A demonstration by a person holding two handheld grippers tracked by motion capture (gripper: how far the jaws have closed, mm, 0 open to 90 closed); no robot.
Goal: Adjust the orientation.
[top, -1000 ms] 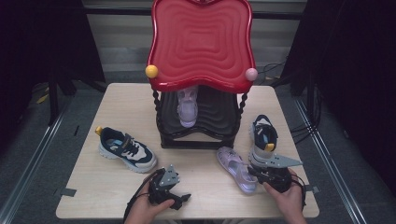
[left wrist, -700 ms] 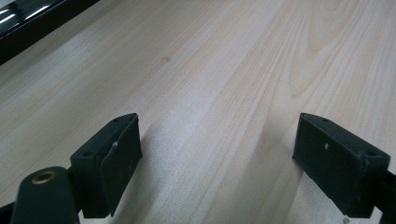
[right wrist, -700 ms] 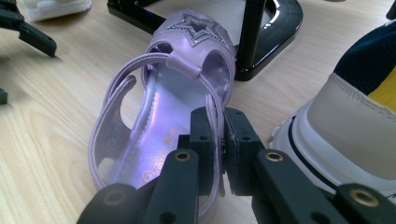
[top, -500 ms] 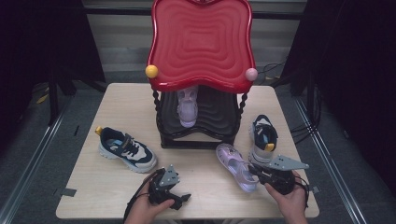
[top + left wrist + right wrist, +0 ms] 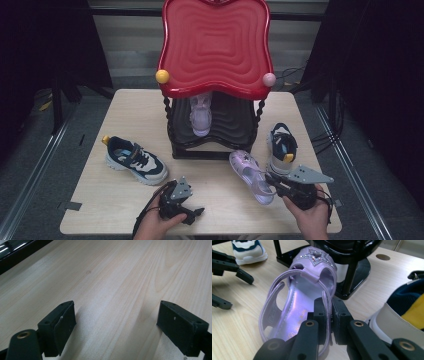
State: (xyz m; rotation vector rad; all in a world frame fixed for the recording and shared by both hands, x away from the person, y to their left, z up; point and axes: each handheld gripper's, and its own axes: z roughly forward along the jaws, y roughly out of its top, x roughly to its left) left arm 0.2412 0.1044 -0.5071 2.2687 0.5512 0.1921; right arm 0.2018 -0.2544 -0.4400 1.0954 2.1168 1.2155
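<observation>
Pale wood worktop (image 5: pixel 125 115), dark surround. Black rack with red wavy top (image 5: pixel 216 50) at centre back, one lilac sandal on its shelf (image 5: pixel 201 116). Right gripper (image 5: pixel 328 315) clamped on the side strap of the other lilac sandal (image 5: pixel 251 175), which lies just in front of the rack. Left gripper (image 5: pixel 117 322) spread wide over bare wood near the front edge. Navy sneakers left (image 5: pixel 135 160) and right (image 5: pixel 281 147).

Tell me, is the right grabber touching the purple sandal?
Touching. The right gripper view shows the right gripper with its two black jaws pressed together on the side strap of the purple sandal, with no gap on either side of the strap.
</observation>
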